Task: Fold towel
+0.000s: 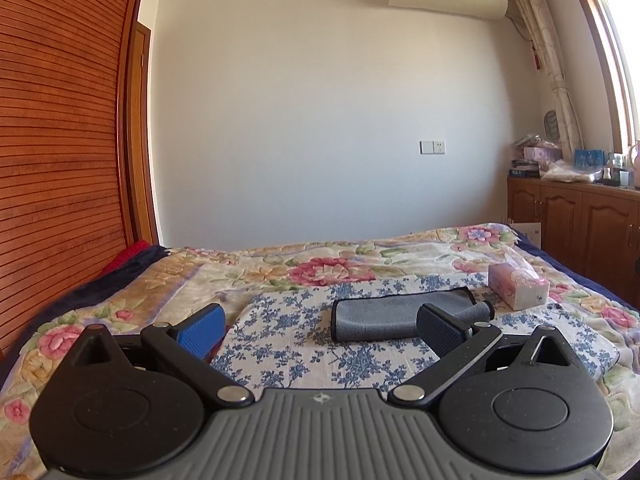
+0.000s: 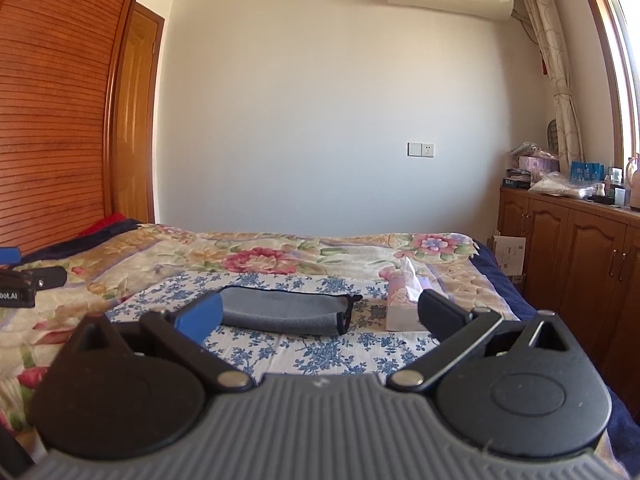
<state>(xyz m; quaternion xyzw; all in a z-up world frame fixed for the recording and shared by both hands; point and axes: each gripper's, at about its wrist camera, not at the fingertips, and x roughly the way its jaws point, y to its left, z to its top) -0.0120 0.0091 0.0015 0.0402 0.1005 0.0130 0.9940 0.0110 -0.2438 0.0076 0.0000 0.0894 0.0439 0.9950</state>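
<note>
A grey towel with a dark edge lies folded into a long narrow shape on a blue-flowered white cloth on the bed. It also shows in the right wrist view. My left gripper is open and empty, held above the cloth just short of the towel. My right gripper is open and empty, also short of the towel. The left gripper's body shows at the left edge of the right wrist view.
A pink tissue box stands on the cloth right of the towel, also in the right wrist view. A flowered quilt covers the bed. A wooden wardrobe stands left, wooden cabinets with clutter right.
</note>
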